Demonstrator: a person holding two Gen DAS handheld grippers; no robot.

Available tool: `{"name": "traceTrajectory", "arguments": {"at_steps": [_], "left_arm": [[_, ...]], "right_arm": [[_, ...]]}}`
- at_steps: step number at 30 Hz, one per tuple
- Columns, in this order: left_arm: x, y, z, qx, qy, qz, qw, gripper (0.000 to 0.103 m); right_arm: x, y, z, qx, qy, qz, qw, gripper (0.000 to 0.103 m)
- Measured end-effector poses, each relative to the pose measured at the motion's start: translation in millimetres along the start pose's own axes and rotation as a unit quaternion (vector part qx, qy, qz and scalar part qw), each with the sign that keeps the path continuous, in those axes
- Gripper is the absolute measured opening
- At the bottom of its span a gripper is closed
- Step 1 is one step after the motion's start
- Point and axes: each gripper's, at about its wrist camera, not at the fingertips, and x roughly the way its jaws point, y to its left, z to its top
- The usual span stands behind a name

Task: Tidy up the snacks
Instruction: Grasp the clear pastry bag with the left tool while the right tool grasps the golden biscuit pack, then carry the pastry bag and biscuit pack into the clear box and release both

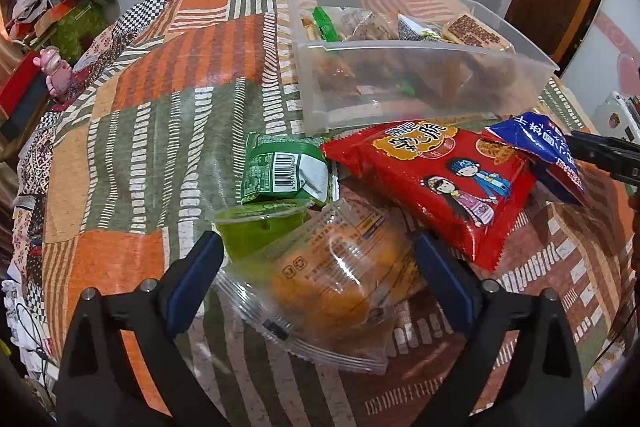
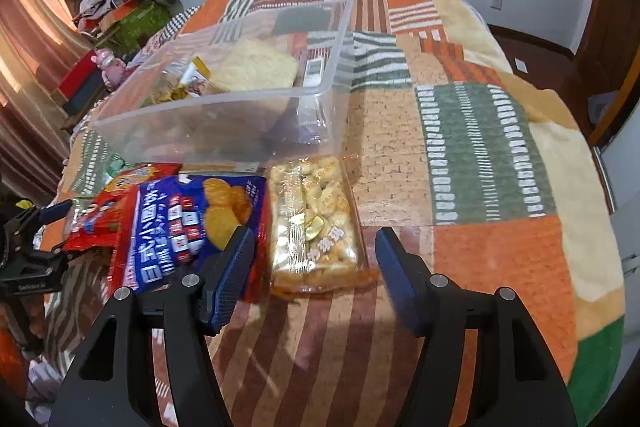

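Note:
In the left wrist view my left gripper (image 1: 316, 263) is open around a clear-wrapped orange bun (image 1: 332, 279) lying on the patchwork cloth. Beside it are a green jelly cup (image 1: 260, 227), a green packet (image 1: 286, 171), a red snack bag (image 1: 436, 183) and a blue bag (image 1: 544, 147). A clear plastic bin (image 1: 400, 83) with several snacks stands behind. In the right wrist view my right gripper (image 2: 316, 267) is open around a clear pack of golden puffs (image 2: 312, 223), next to the blue bag (image 2: 188, 227). The bin (image 2: 224, 119) is just beyond.
The patchwork cloth (image 2: 480, 147) stretches to the right of the bin. A cluttered shelf with a pink toy (image 1: 54, 71) stands at the far left. The right gripper's tip (image 1: 604, 155) shows at the left view's right edge; the left gripper (image 2: 28, 255) shows at the right view's left.

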Motion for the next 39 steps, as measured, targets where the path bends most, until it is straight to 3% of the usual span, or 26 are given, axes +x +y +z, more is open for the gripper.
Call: {"name": "traceTrajectory", "arguments": {"at_steps": [8,12,28,34,36,39], "left_arm": [[7.8,-5.7,-0.1,0.011,-0.004,0.009,0.9999,0.102],[11.0,-1.7,-1.2,0.001,0.007,0.001,1.0000,0.103],[11.5,6.5,-15.2,-0.049,0.024,-0.023,0.9983,0.103],[1.3,10.1,-19.5,-0.050,0.020,-0.034,0.9980,0.093],[-7.3,14.5,-18.5,-0.058,0.011,-0.038,0.9975,0.078],[-19.3,21.0,-16.3,-0.061,0.007,-0.039,0.9973,0.074]], "right_arm": [[14.9,1.4,0.6,0.009,0.011,0.005,1.000,0.060],[15.4,3.6,0.2,0.004,0.012,0.014,1.000,0.044],[-10.2,6.9,-12.7,-0.002,-0.011,0.024,1.000,0.042],[-25.1,8.4,-11.2,0.001,-0.030,0.031,0.999,0.042],[-29.2,9.9,-9.5,0.000,-0.036,0.032,0.999,0.042],[-35.7,14.1,-8.5,-0.003,-0.044,0.035,0.998,0.042]]}}
